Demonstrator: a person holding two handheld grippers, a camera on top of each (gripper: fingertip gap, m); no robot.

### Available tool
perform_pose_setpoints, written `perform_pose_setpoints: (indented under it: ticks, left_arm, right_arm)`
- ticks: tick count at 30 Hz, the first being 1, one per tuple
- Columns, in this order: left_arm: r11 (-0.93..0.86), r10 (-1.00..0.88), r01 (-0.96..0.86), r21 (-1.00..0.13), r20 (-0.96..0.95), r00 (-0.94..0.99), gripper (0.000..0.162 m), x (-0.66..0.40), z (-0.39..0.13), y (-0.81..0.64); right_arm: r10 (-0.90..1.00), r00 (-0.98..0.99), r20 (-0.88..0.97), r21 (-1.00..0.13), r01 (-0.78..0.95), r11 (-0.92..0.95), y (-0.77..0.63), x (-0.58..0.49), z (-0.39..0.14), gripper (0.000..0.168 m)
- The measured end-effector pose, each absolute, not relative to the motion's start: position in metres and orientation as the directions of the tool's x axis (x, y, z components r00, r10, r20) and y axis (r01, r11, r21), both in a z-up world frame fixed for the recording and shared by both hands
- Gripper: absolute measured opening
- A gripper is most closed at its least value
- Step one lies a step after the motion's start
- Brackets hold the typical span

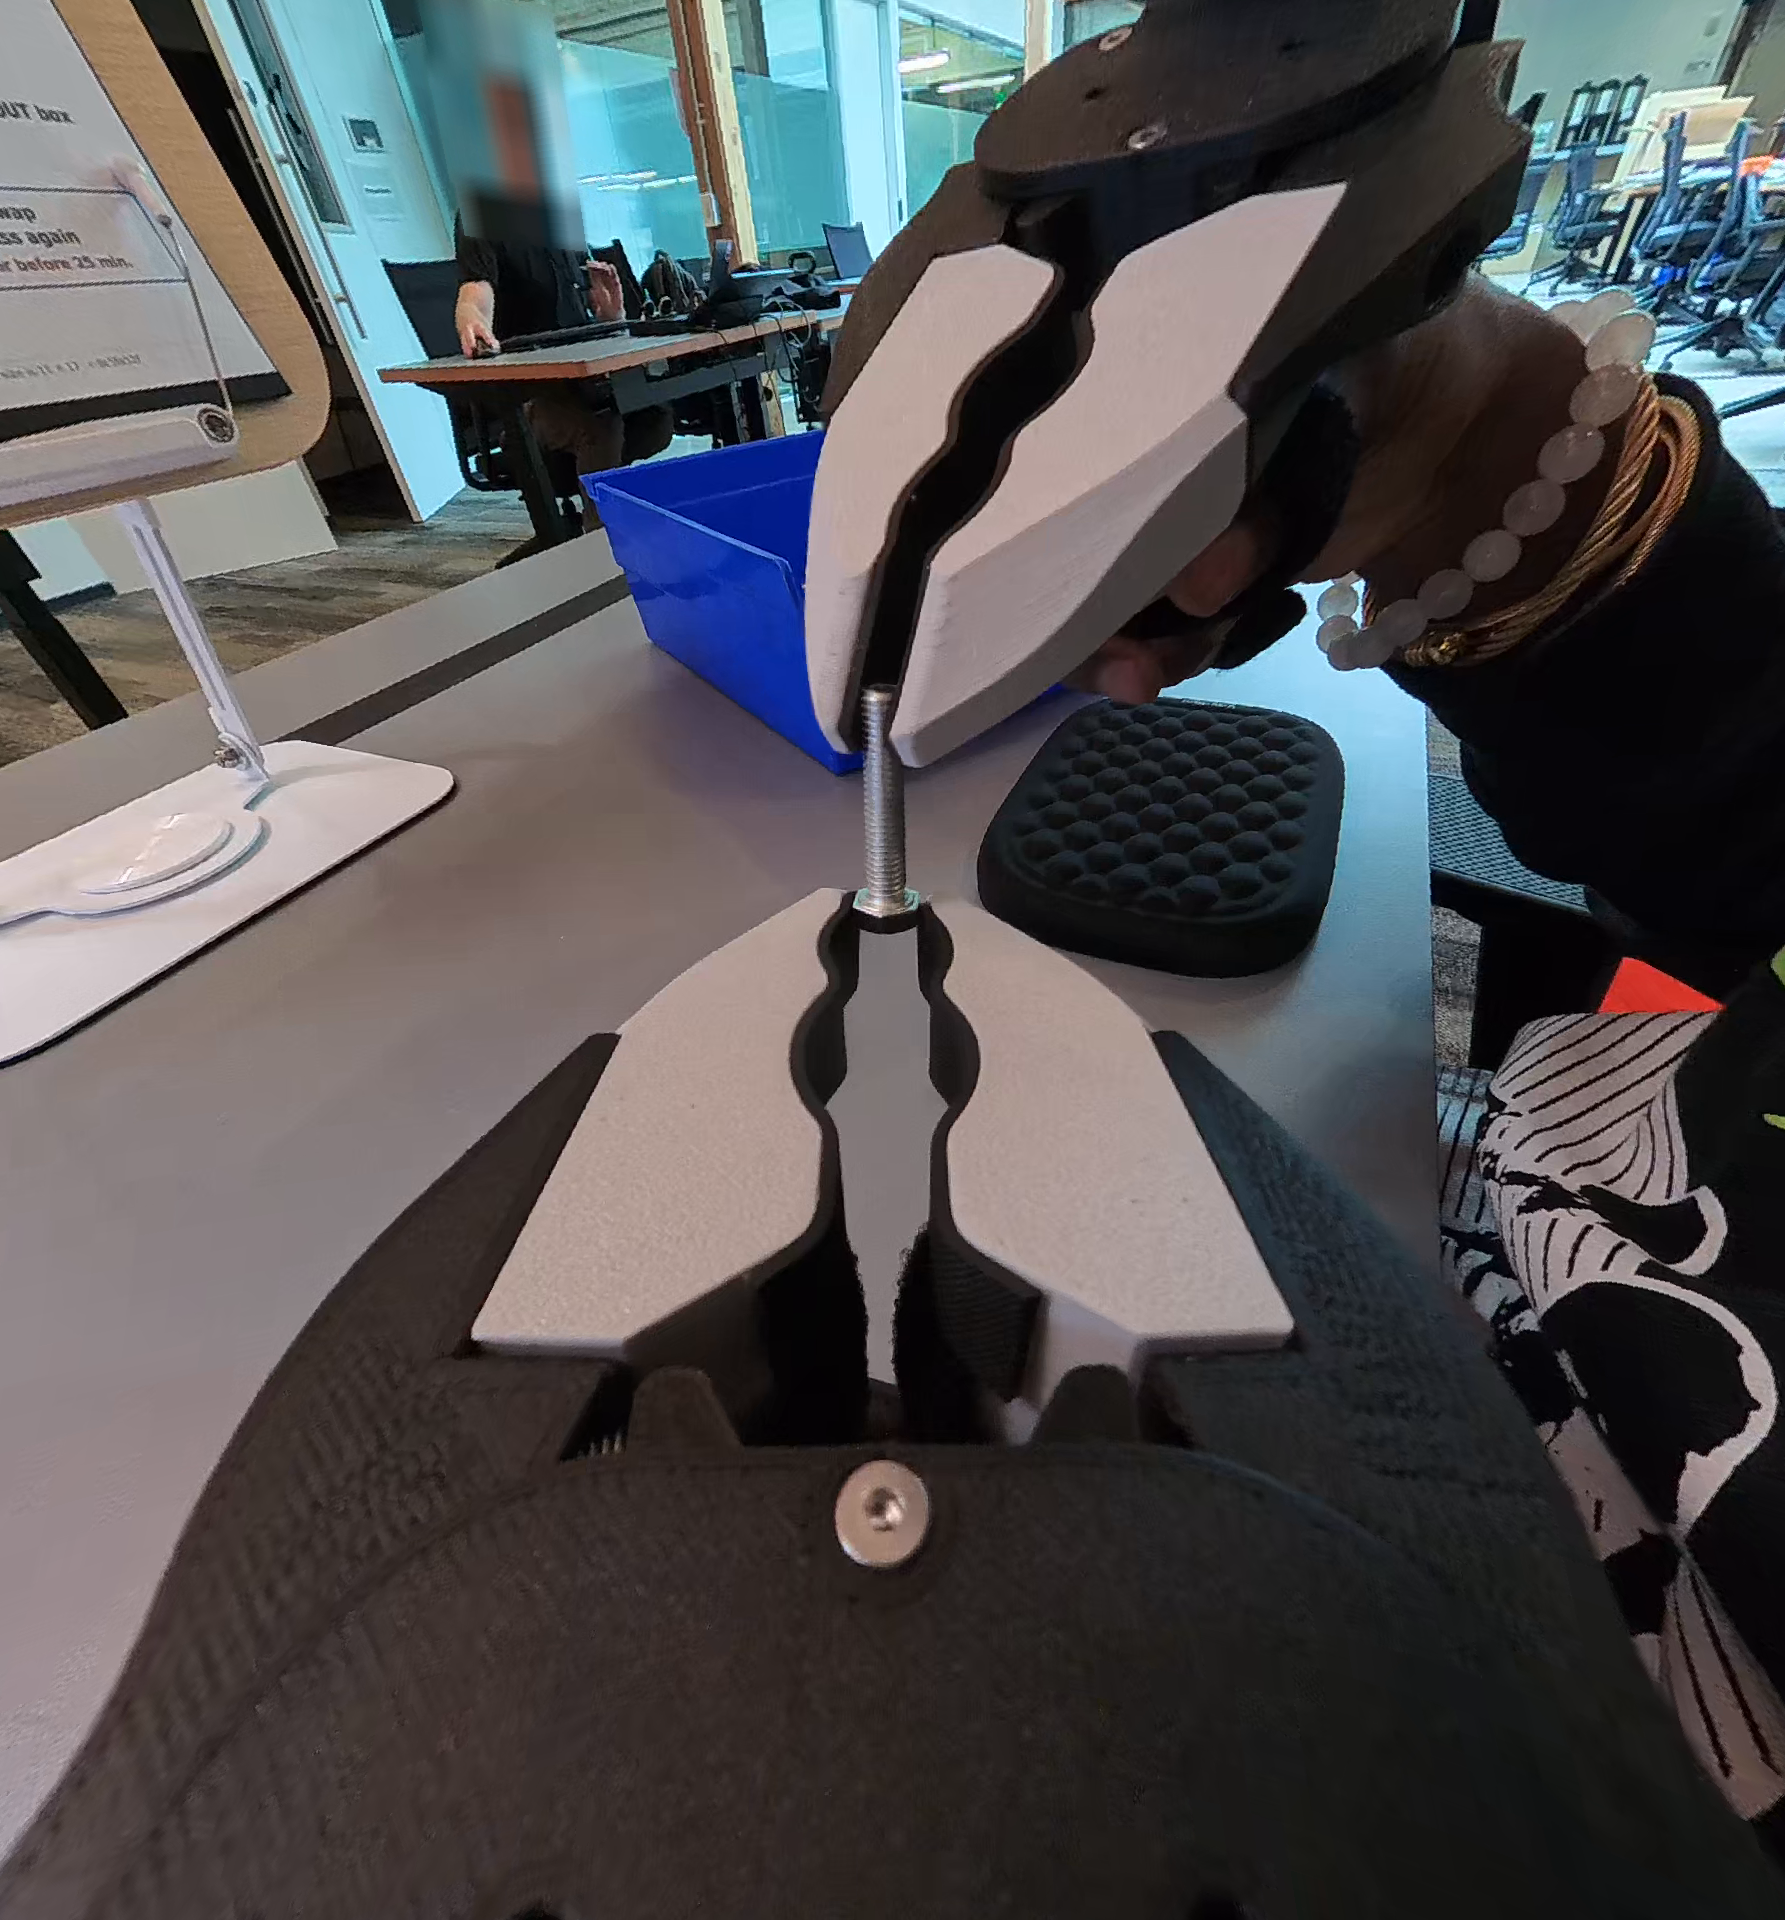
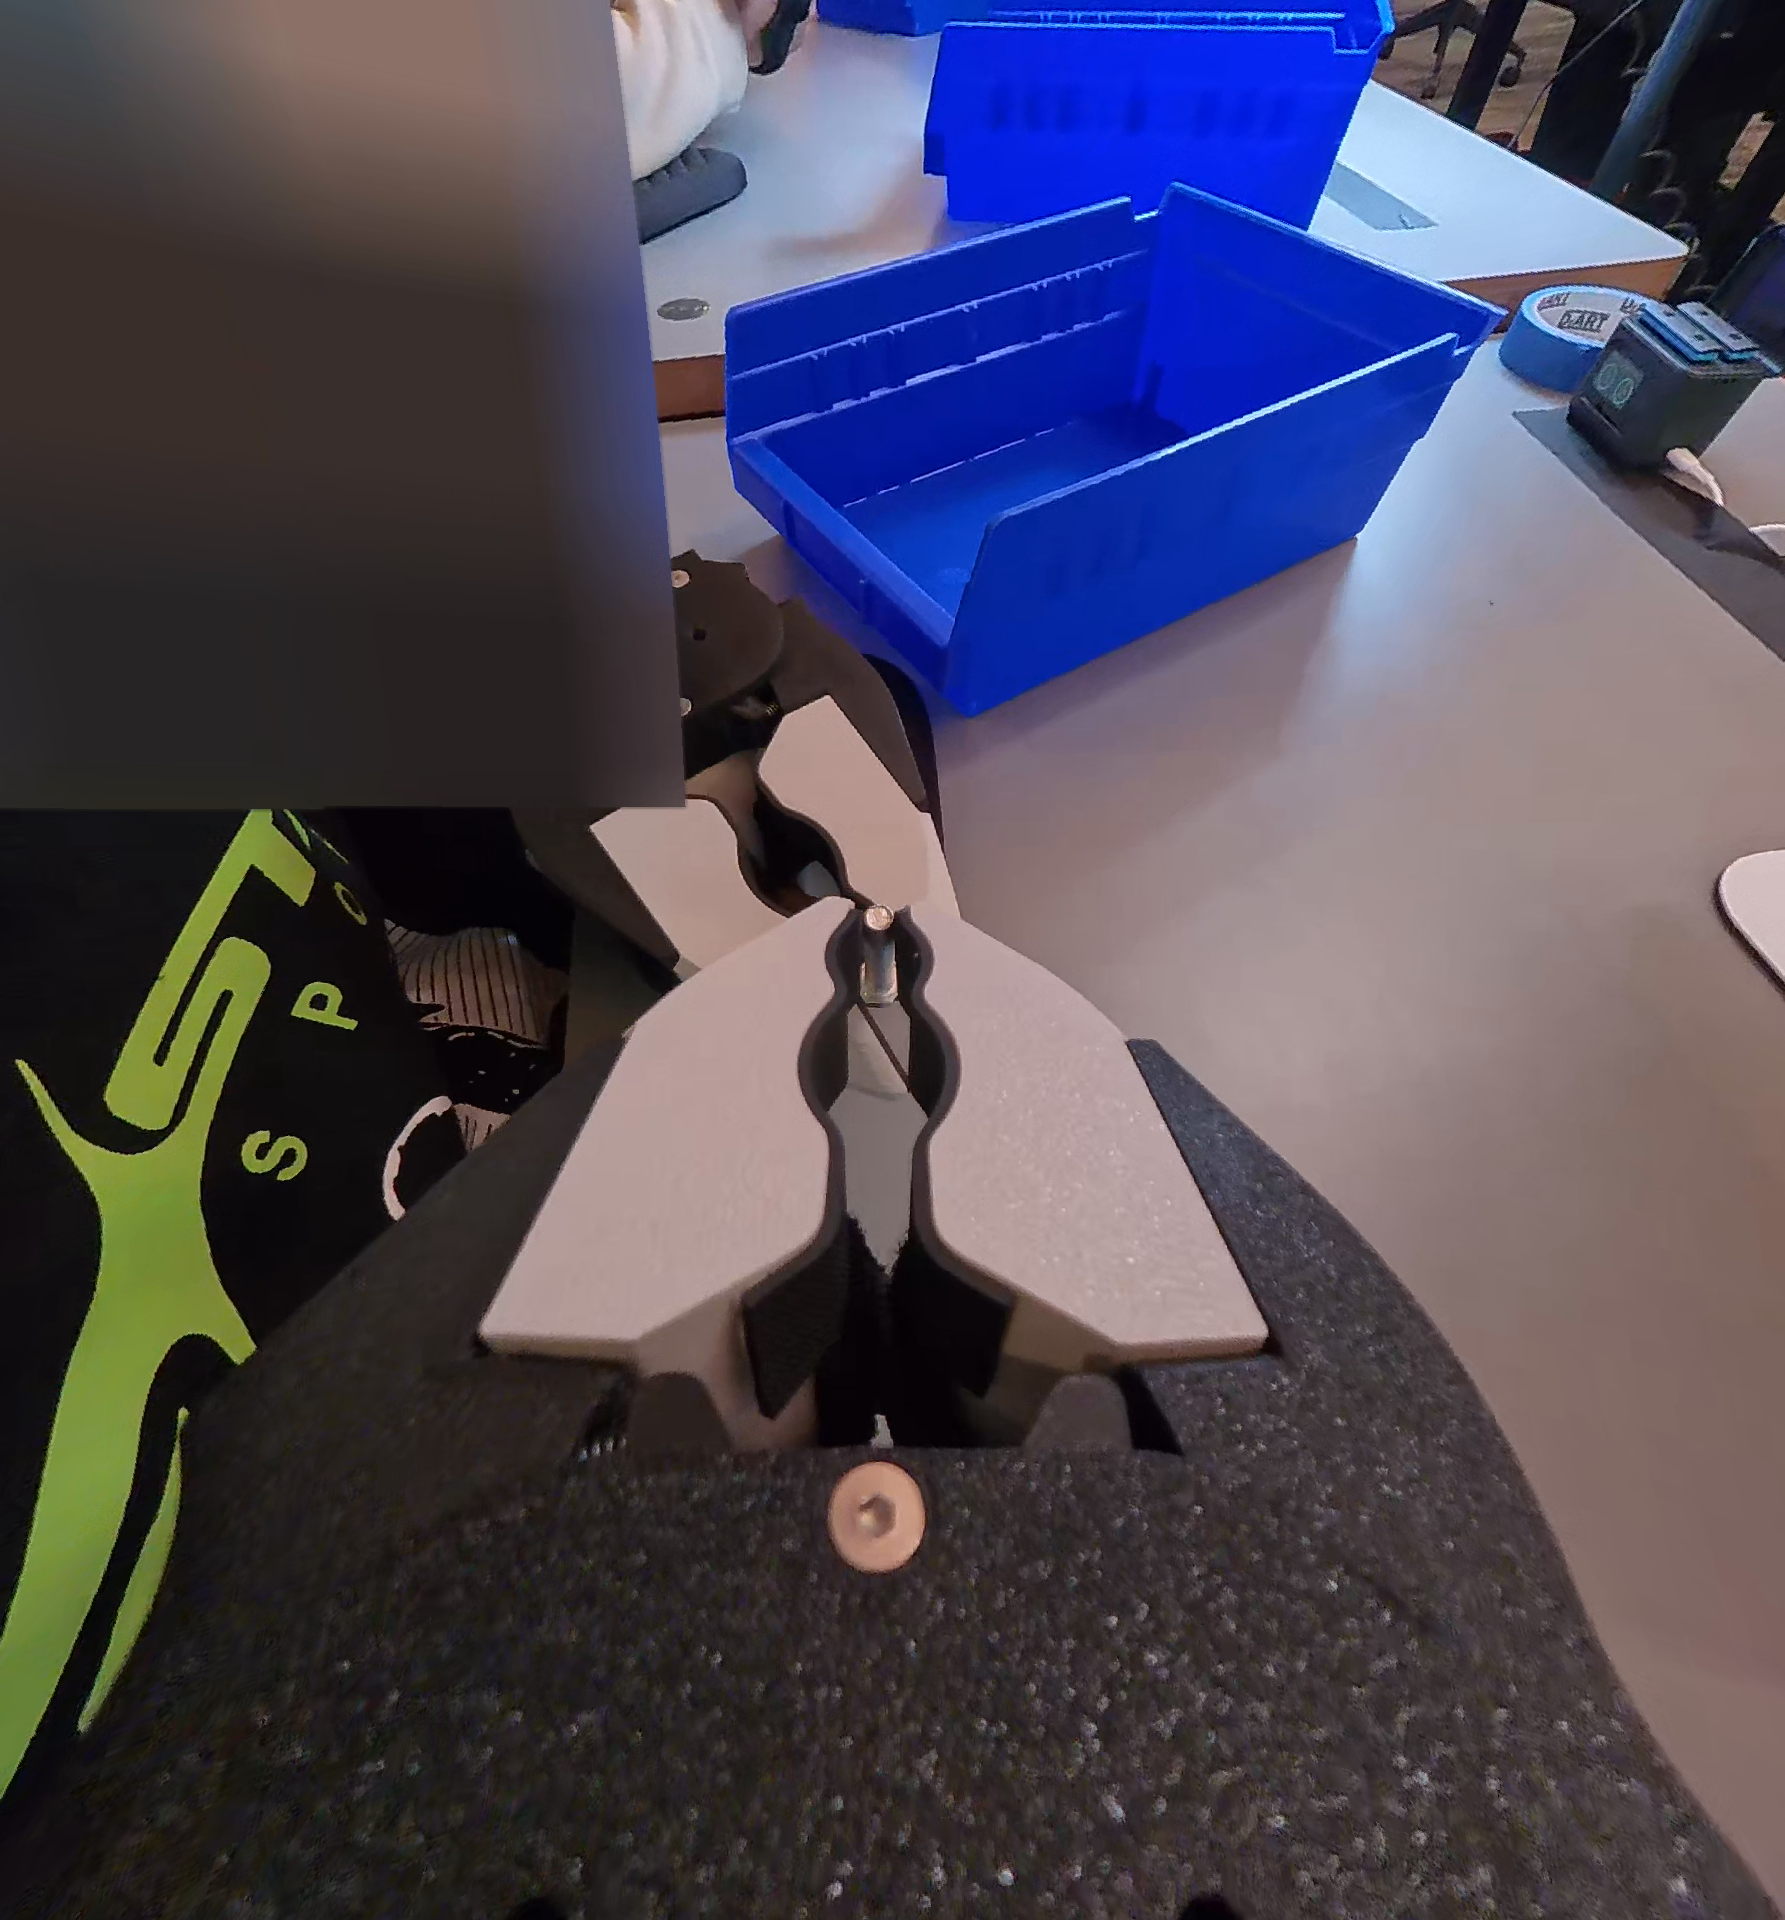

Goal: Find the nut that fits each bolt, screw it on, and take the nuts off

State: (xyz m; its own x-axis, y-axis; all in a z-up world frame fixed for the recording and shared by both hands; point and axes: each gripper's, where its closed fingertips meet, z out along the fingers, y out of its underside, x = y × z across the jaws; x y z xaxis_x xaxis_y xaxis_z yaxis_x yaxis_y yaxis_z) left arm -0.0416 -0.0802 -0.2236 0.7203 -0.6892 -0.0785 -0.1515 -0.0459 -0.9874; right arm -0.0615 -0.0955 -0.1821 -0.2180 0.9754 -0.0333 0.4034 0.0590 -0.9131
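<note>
Our left hand-held gripper (image 1: 886, 914) is clamped on the nut (image 1: 886, 906) at the bolt (image 1: 880, 800) base; our right hand-held gripper (image 2: 880, 920) pinches the bolt's upper end, above the desk (image 1: 555, 831), near its edge.

A silver threaded bolt (image 1: 880, 800) stands upright in the air above the table, its shaft bare along most of its length. A small dark hex nut (image 1: 885, 904) sits threaded at its lower end; the upper end (image 2: 879, 951) is hidden from the left.
</note>
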Motion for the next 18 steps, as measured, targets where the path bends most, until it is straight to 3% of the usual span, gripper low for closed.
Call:
perform_pose_setpoints:
  ticks: [2, 6, 11, 18]
  left_arm:
    - [-0.048, -0.698, -0.143, -0.989, -0.070, 0.713, 0.010, -0.041, -0.223, -0.082]
    - [-0.082, -0.686, -0.135, -0.987, -0.042, 0.726, 0.010, -0.050, -0.226, -0.080]
    - [-0.105, -0.693, -0.123, -0.987, -0.016, 0.721, 0.010, -0.054, -0.230, -0.080]
    - [-0.111, -0.699, -0.141, -0.984, -0.024, 0.715, 0.010, -0.052, -0.234, -0.081]
  right_arm:
    - [0.973, -0.227, -0.033, -0.915, 0.399, 0.062, -0.096, -0.061, -0.182, 0.006]
    - [0.970, -0.241, -0.009, -0.876, 0.471, 0.109, -0.086, -0.043, -0.197, 0.024]
    - [0.933, -0.358, -0.044, -0.627, 0.736, 0.253, -0.070, -0.003, -0.280, 0.028]
    - [0.905, -0.426, -0.015, -0.473, 0.800, 0.369, -0.058, -0.002, -0.322, 0.024]
